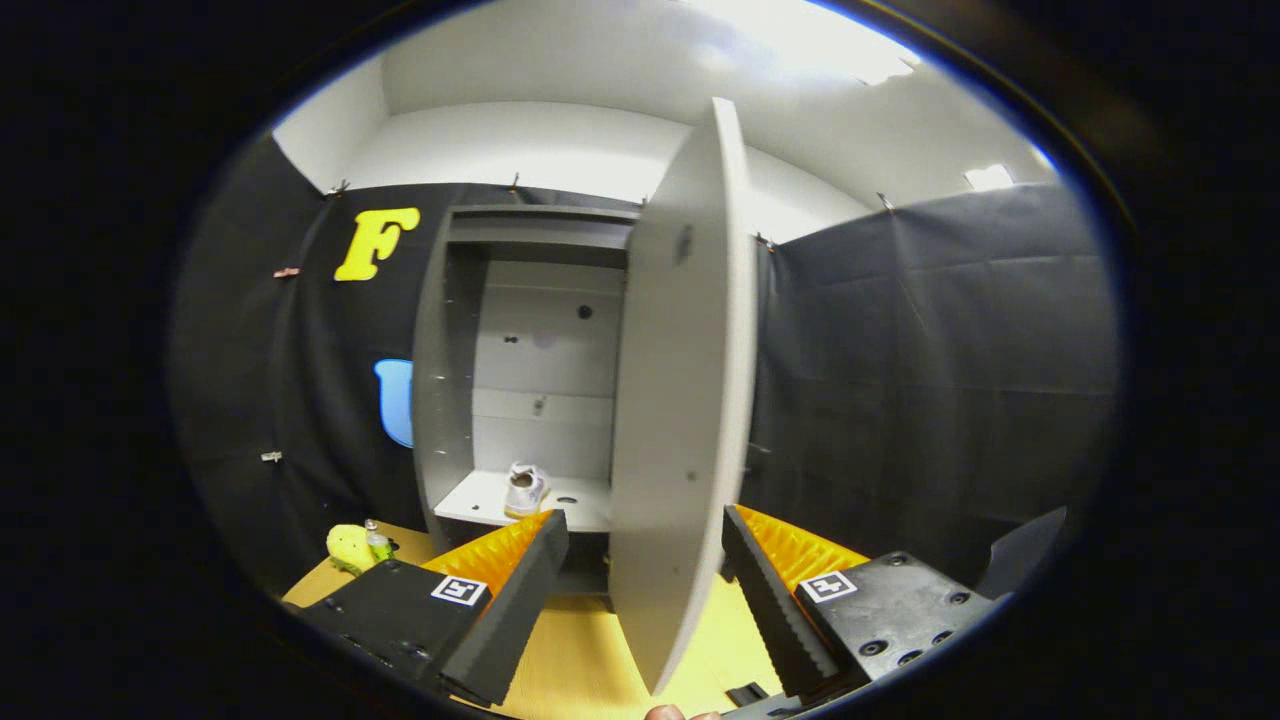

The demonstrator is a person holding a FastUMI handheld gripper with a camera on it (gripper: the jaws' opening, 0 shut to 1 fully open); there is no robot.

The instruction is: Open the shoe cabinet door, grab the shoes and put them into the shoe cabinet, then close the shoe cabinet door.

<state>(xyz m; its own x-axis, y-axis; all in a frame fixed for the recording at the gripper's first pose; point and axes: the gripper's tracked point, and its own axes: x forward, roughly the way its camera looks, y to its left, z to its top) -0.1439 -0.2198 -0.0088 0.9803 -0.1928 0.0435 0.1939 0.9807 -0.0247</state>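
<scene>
Shoe cabinet [530, 300] door [685, 400] stands wide open. White shoe [524, 490] already sits on low shelf [470, 500] inside, toward back. So first steps look done — closing door is left. Gripper [645, 590] points at cabinet, level, held low over yellow wood floor [590, 660]. Jaws spread wide, holding nothing — door's edge sits between them, touching neither. Small yellow toy [350, 547] lies beside cabinet, by wall.
</scene>
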